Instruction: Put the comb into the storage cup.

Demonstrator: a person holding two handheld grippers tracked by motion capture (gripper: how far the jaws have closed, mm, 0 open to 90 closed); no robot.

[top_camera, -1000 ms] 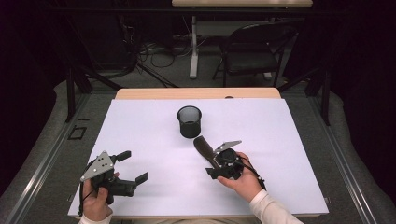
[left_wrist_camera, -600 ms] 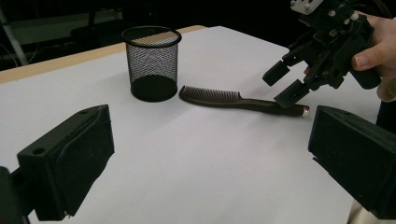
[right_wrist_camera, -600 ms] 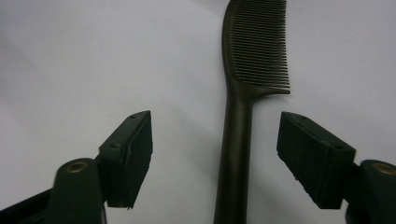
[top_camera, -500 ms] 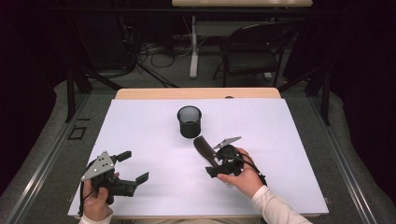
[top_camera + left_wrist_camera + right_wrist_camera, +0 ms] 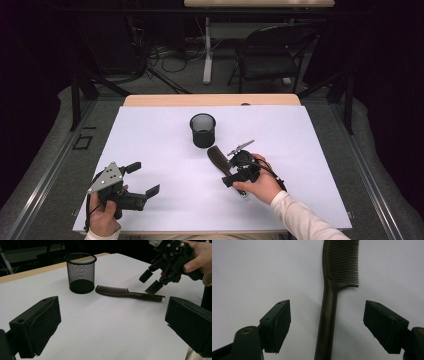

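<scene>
A dark comb (image 5: 216,157) lies flat on the white table (image 5: 310,150), its teeth end toward a black mesh cup (image 5: 203,130). My right gripper (image 5: 231,178) hovers over the comb's handle (image 5: 327,322). Its jaws have just been opening and stand open either side of the handle without touching it. In the left gripper view the comb (image 5: 125,292) lies just right of the cup (image 5: 80,272), with the right gripper (image 5: 149,282) above the handle's end. My left gripper (image 5: 144,179) rests open and empty near the front left, its jaws wide apart (image 5: 110,322).
The table's wooden far edge (image 5: 210,100) runs behind the cup. A chair (image 5: 272,55) and cables stand on the floor beyond. White table surface stretches between the two grippers.
The right hand has shifted very slightly over the comb's handle. Comb, cup and left gripper are where they were.
</scene>
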